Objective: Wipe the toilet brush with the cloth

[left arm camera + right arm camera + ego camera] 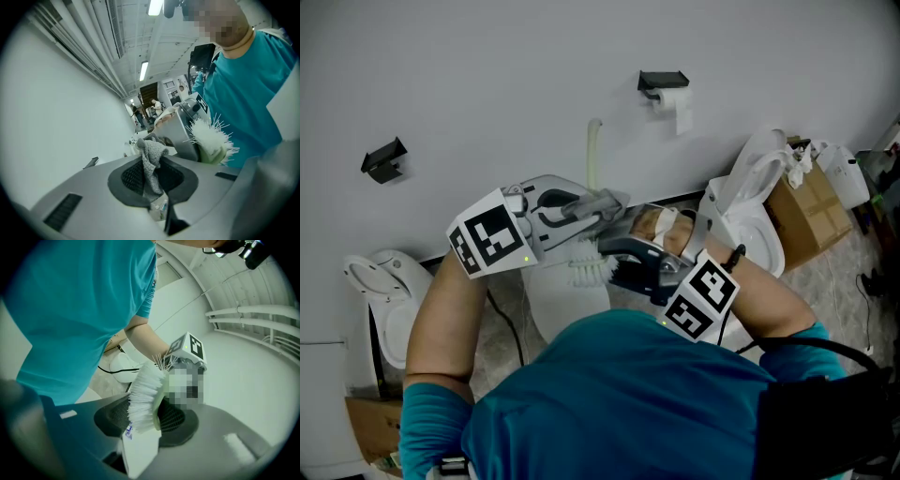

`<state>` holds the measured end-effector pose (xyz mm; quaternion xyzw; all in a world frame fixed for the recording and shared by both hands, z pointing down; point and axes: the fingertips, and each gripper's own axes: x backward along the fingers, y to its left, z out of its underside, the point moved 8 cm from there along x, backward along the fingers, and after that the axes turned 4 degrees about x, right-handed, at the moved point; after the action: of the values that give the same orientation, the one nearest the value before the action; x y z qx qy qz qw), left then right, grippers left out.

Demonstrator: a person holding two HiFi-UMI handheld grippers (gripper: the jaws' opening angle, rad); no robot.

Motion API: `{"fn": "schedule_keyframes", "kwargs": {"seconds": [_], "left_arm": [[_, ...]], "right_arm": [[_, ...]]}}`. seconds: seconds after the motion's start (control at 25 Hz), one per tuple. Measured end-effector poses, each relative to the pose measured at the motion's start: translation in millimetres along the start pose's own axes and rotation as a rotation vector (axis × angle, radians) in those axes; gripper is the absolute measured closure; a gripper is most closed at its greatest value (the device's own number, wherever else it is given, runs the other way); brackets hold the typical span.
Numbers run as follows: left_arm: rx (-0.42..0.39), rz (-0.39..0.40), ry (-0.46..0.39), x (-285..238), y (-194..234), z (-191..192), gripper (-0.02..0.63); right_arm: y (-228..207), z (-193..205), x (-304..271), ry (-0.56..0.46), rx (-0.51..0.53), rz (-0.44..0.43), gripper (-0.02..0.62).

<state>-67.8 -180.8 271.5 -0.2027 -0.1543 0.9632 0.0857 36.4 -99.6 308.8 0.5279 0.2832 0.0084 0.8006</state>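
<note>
The pale wall closes the space just beyond both tools, so the free room lies mostly to their sides and above them. Under the two tools stands a white toilet. A second toilet with its lid up is near the right gripper's outer side, and a third toilet is well apart on the left gripper's outer side. A cardboard box stands beyond the second toilet. The left gripper points toward the right one, and its jaws are closed on the grey cloth, which stands up from between them as a crumpled fold. The right gripper has its jaws pressed on the toilet brush. The white bristles rise out of the jaws and face the person's teal shirt, and the pale green back of the brush faces the left gripper. In the left gripper view the brush head is near, ahead and to the right of the cloth, with a part of the right gripper between them; cloth and bristles are not touching there. On the wall above the tools hangs a paper holder, and a black bracket sits far off to the left gripper's side.
</note>
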Motion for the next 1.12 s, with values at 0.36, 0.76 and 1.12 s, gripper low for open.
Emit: {"fn": "schedule_keyframes", "kwargs": {"seconds": [0.36,0.76,1.12], "left_arm": [[0.025,-0.081,0.019,0.4,30.1,9.5,0.566],[0.101,-0.116,0.032,-3.8,57.1,30.8,0.567],[0.181,-0.089,0.018,-6.3,60.4,43.9,0.568]], "right_arm": [[-2.6,0.2,-0.6,-0.027,-0.029,0.002,0.456],[-18.4,3.9,11.6,-0.172,-0.246,0.024,0.456],[-35.9,7.3,39.4,-0.372,-0.432,0.008,0.456]]}}
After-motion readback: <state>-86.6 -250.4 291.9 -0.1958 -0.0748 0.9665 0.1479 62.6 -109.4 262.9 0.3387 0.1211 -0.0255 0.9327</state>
